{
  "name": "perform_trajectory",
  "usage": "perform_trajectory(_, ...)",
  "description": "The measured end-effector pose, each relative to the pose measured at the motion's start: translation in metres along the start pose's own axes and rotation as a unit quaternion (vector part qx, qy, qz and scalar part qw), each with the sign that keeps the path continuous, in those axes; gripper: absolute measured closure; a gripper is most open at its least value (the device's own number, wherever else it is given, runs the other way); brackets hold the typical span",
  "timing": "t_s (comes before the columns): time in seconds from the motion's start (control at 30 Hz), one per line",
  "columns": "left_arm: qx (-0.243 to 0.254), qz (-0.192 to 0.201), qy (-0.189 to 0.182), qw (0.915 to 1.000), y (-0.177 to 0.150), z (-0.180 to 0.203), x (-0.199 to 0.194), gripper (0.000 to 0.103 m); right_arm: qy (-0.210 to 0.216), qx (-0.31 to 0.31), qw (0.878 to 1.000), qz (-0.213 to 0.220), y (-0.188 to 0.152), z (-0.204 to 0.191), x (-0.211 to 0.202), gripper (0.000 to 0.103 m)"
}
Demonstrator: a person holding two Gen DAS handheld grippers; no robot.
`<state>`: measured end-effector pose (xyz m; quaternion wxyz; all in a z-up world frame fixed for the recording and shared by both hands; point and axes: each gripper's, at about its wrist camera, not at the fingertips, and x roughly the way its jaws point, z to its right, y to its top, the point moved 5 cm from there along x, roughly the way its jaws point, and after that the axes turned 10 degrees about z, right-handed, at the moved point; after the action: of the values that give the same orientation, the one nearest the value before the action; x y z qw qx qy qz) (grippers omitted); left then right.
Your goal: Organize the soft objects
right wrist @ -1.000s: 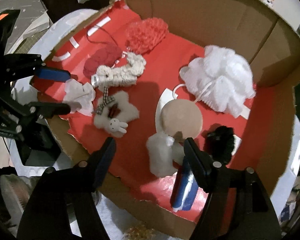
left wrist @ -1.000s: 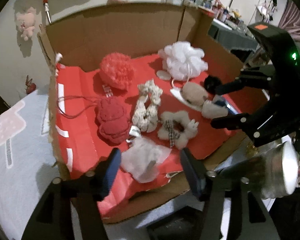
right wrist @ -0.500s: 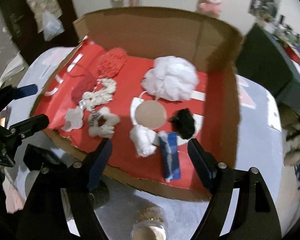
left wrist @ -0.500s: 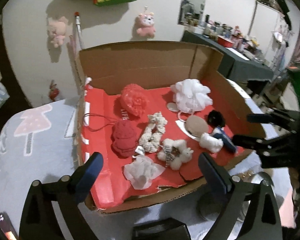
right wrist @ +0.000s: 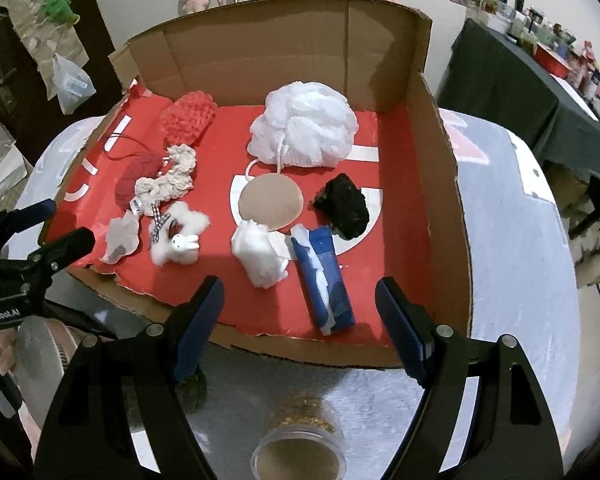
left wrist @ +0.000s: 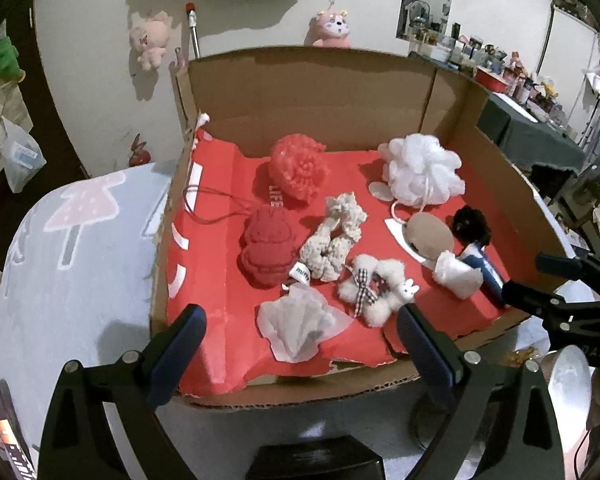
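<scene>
A cardboard box point(left wrist: 308, 92) lined in red holds soft things: a white mesh pouf point(left wrist: 420, 170), a red knitted ball point(left wrist: 298, 166), a red plush point(left wrist: 266, 246), a cream scrunchie point(left wrist: 336, 240), a fluffy bunny scrunchie point(left wrist: 374, 290), a crumpled tissue point(left wrist: 300, 326), a tan puff point(right wrist: 271, 201), a black scrunchie point(right wrist: 346, 206), a white cotton wad point(right wrist: 260, 254) and a blue pack point(right wrist: 323, 278). My left gripper point(left wrist: 300, 354) is open and empty before the box's front edge. My right gripper point(right wrist: 300, 320) is open and empty, also in front of the box.
A jar with a gold lid point(right wrist: 300, 448) stands on the pale table point(right wrist: 520, 240) just below my right gripper. A dark-clothed table point(right wrist: 512, 92) is at the right. Plush toys point(left wrist: 330, 30) hang on the back wall.
Both grippers have pulled back and up from inside the box to its front edge. The left gripper's jaws have opened wider. The objects have not moved.
</scene>
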<state>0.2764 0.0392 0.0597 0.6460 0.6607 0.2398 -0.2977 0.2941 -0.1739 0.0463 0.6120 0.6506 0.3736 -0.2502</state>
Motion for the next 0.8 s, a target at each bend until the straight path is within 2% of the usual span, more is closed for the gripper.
perform_trajectory(0.4,-0.015,-0.023,0.016,0.9995,-0.015,-0.003,0.020,0.005,-0.003,0.019,1.000,0.010,-0.007,0.003,0.010,0.025)
perform_trajectory(0.5,-0.017,-0.016,0.021,0.9995,-0.014,-0.005,0.019,0.005,-0.005,0.022,1.000,0.021,-0.007,0.004,0.008,0.025)
perform_trajectory(0.63,-0.016,-0.017,0.021,0.9995,-0.014,-0.005,0.020,0.005,0.000,0.021,1.000,0.013,-0.009,0.003,0.010,0.025)
perform_trajectory(0.8,-0.010,-0.011,0.028,0.9995,-0.014,-0.005,0.018,0.005,-0.013,0.006,1.000,0.017,-0.010,0.000,0.009,0.025)
